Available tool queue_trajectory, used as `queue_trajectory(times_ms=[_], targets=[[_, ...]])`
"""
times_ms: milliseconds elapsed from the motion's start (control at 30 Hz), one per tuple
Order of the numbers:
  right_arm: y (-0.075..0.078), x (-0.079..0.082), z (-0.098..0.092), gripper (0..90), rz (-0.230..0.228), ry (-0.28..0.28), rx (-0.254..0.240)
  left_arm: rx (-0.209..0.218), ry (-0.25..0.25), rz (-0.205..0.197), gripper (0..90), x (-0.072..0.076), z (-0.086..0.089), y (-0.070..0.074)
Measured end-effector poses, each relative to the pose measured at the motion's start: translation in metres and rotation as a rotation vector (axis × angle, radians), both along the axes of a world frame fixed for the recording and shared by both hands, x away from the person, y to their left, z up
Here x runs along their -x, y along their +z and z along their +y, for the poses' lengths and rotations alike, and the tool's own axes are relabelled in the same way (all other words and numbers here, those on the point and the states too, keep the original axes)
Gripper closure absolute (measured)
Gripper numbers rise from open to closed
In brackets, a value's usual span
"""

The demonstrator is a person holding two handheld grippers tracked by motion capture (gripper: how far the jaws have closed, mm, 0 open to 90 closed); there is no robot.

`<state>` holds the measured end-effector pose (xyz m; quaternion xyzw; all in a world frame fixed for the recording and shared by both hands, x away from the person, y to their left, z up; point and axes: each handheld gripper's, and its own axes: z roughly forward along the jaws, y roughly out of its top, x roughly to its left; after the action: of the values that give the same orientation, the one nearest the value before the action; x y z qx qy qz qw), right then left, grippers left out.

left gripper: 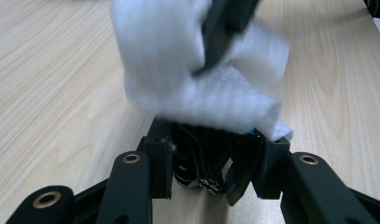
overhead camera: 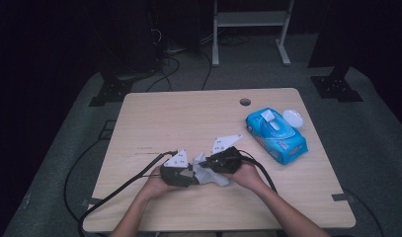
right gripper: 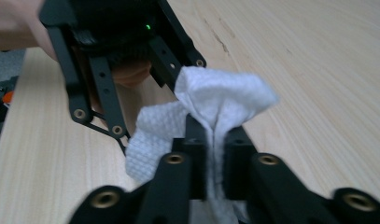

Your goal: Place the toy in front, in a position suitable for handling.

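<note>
High view shows both grippers meeting near the table's [overhead camera: 154,106] front edge, left gripper [overhead camera: 188,174] and right gripper [overhead camera: 212,163] each clamped on a white wet wipe [overhead camera: 208,174], apparently mid-fold or mid-stretch; next, likely, a careful pull apart without tearing.

Both grippers are matte black: the left gripper [overhead camera: 192,174] and right gripper [overhead camera: 208,163] each carry a pale grey three-cornered plate with small dark marks on top. A thick black cable trails from each, and brass-ringed screw holes dot the jaw arms in both gripper views. The person's forearms are bare, without sleeves.
</note>
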<state>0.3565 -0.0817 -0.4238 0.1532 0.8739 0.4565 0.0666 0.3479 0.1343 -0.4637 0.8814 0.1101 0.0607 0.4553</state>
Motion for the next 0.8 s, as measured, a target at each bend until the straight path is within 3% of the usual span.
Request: queue_trajectory(times_ms=[67,167,267,400,467,533,633,667,800], targets=[[0.001,-0.002,-0.003,63.4,0.006,-0.028,0.001,0.000,-0.002,-0.004,57.8,0.000,0.000,0.000],[0.007,-0.001,-0.013,55.6,-0.019,-0.055,-0.023,0.004,0.000,0.003,57.6,0.000,0.000,0.000],[0.012,0.001,-0.017,53.5,-0.039,-0.062,-0.037,0.008,-0.001,0.011,57.6,-0.001,0.001,0.001],[0.009,0.009,-0.008,64.3,-0.092,-0.046,-0.037,0.012,0.011,0.008,57.9,-0.001,0.000,0.001],[0.005,0.012,-0.002,76.6,-0.119,-0.010,-0.023,0.016,0.014,0.002,58.0,0.000,0.000,0.001],[0.002,0.016,0.003,83.2,-0.147,0.017,-0.009,0.012,0.011,-0.001,58.1,0.000,0.000,0.001],[-0.001,0.016,0.004,85.1,-0.166,0.025,0.015,0.014,0.008,0.001,58.2,-0.001,0.001,0.001],[-0.002,0.014,0.001,85.4,-0.147,0.014,0.009,0.013,0.007,0.000,58.2,-0.001,0.001,0.001],[-0.002,0.010,-0.022,85.9,-0.141,-0.032,0.019,0.011,0.004,-0.003,58.2,-0.002,0.001,0.001]])
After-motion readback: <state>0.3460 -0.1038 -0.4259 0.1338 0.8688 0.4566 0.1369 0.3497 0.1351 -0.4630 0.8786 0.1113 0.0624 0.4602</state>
